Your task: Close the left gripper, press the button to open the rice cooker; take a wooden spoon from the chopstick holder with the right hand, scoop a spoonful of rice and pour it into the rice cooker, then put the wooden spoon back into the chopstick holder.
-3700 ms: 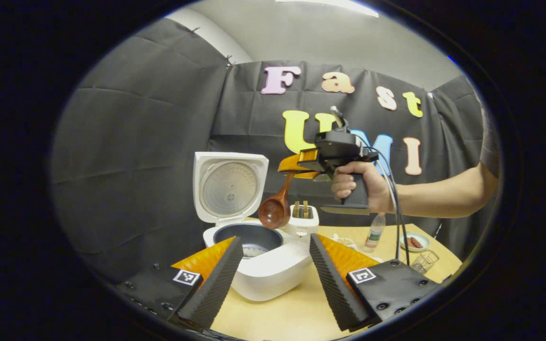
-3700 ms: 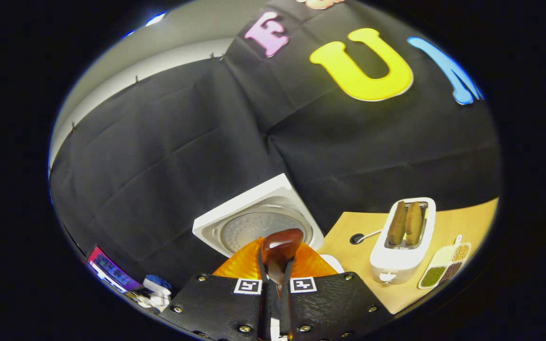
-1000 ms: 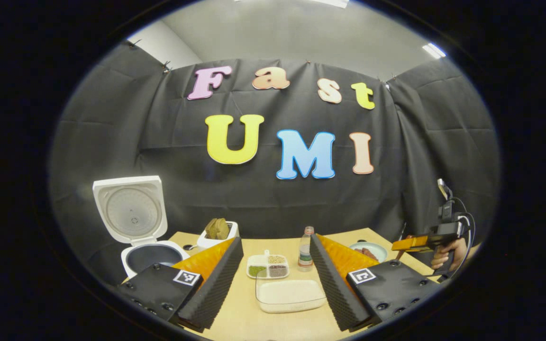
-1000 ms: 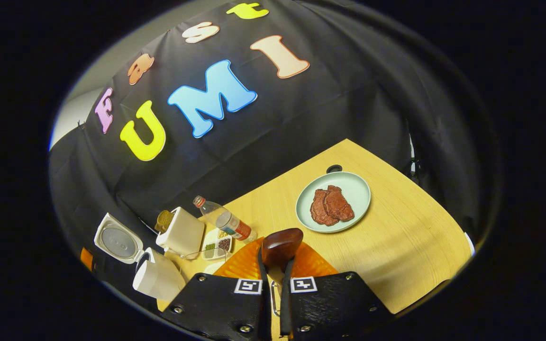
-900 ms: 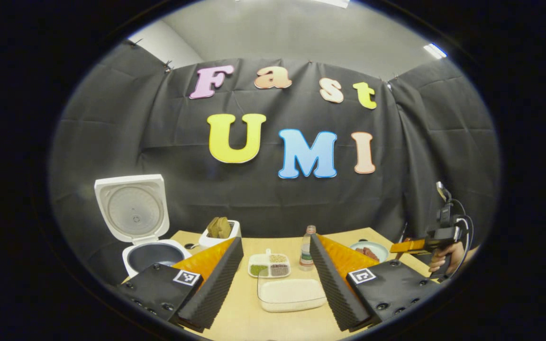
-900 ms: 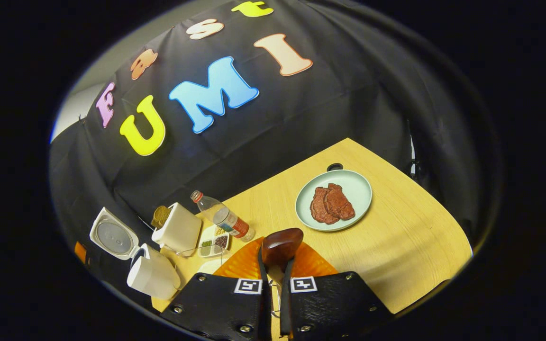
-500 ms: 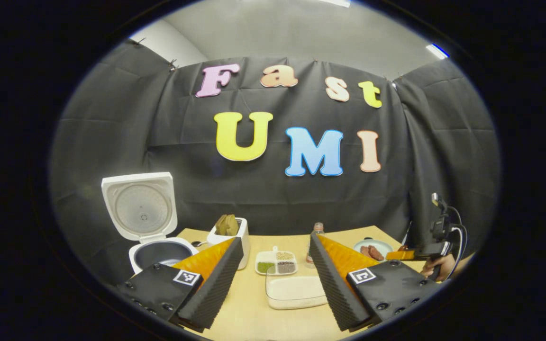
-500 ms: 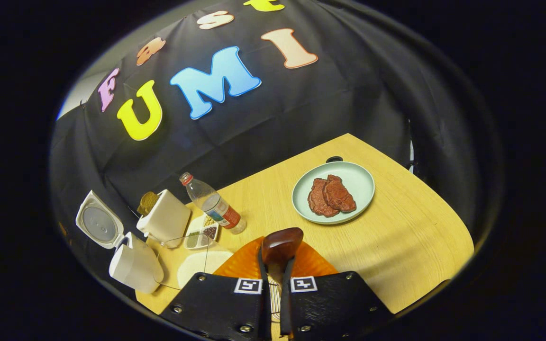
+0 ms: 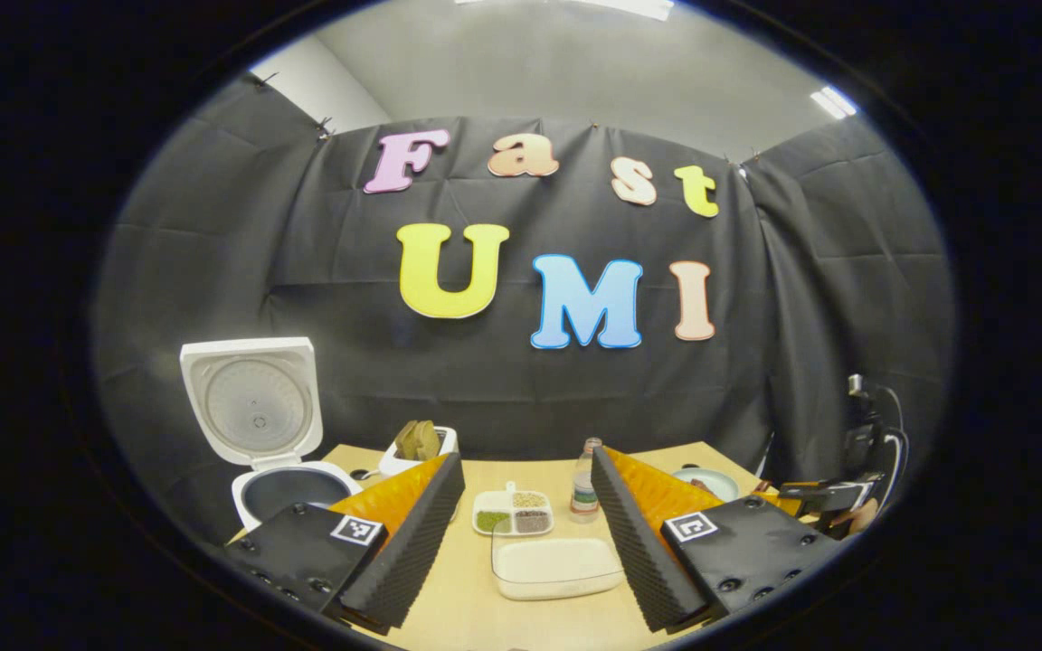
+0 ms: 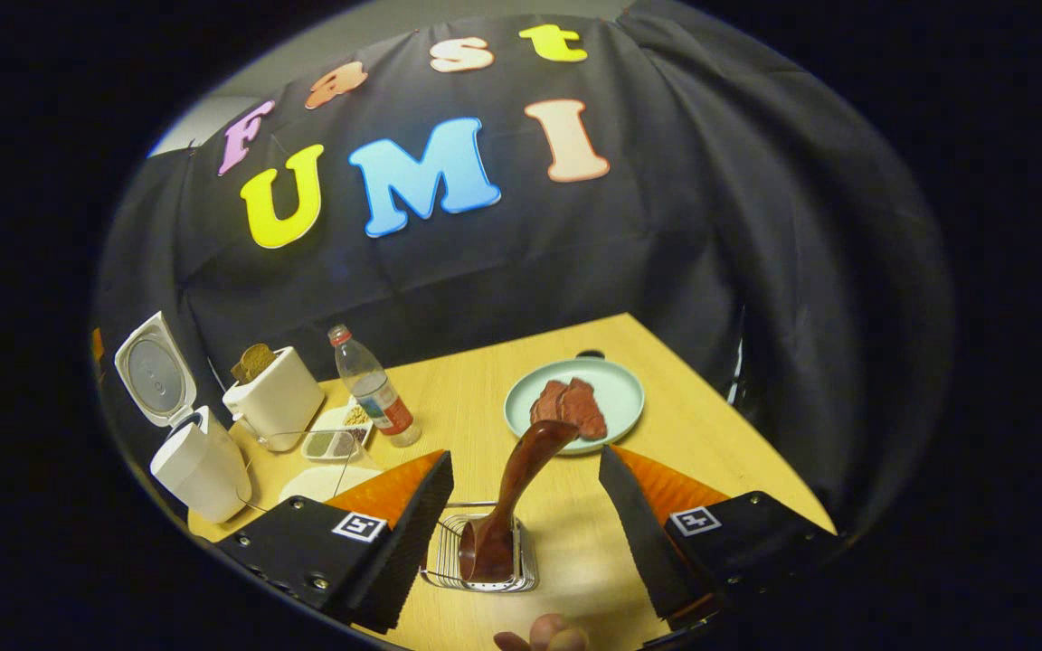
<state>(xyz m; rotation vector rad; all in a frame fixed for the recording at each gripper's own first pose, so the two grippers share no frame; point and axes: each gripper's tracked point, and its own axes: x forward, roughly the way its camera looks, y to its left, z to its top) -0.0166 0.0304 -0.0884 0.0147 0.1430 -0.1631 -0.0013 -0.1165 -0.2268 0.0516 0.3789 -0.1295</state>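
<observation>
1. In the right gripper view the right tool (image 10: 521,493) has sprung wide and released the wooden spoon (image 10: 510,506), which half a second ago was still clenched between its fingers; the spoon now stands bowl-down in the wire chopstick holder (image 10: 480,553), handle leaning up and away.
2. That reads as the last step done: spoon back in the holder; the rice cooker (image 10: 184,434) stands open at the far left, lid up; whether rice lies in its pot cannot be told.
3. In the left gripper view the left tool (image 9: 525,524) hangs released above the near tabletop (image 9: 467,606), grasping nothing; beyond it lies the clear rice box (image 9: 557,565); the right tool shows at the far right edge, low by the tabletop.
4. Around: a toaster (image 10: 275,398) with bread beside the cooker; a divided dish of grains (image 10: 336,438); a water bottle (image 10: 372,389); a green plate (image 10: 611,384) of meat just beyond the spoon handle.
5. In the way: the leaning handle sits between the right tool's fingers, so a careless withdrawal could knock it or tip the light holder; a fingertip shows at the near edge.
</observation>
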